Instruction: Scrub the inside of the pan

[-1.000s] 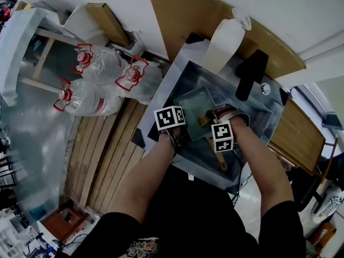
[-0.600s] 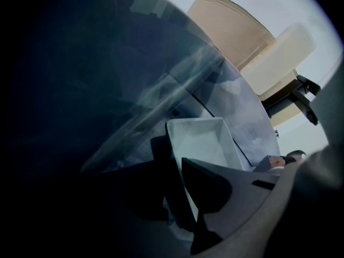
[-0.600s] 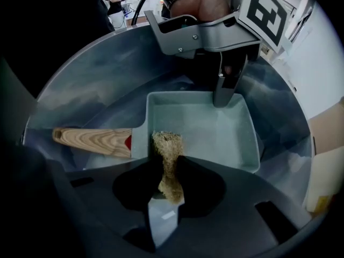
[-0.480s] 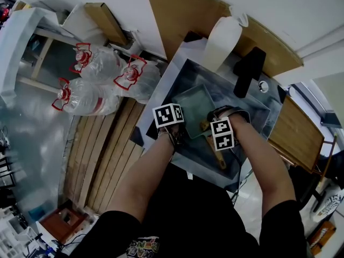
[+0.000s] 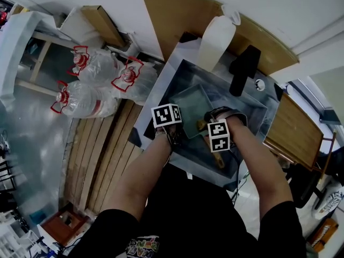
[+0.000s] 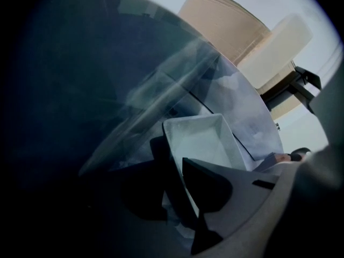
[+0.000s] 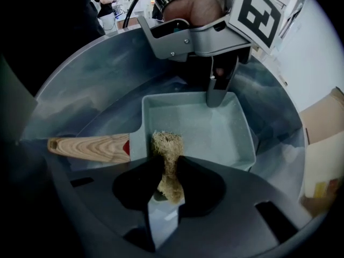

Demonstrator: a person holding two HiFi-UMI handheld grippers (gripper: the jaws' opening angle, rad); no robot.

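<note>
Barely anything moved vs 1 s ago: head view drifted, so sink (image 7: 80, 90) sits slightly up-left in frame. Both grippers keep same spots on pan (image 7: 215, 133). L to R: left gripper (image 6: 171, 155) has narrow jaws clamped astride pan's far wall, one inside, one outside. They just eased apart a touch, wall still between them. Pan lies flat in sink, wooden handle (image 7: 88, 147) toward person. Right gripper (image 7: 169, 165) points steeply down and pinches tan scrubber (image 7: 165, 147). Scrubber end is over pan floor by handle-side wall; contact unclear.
</note>
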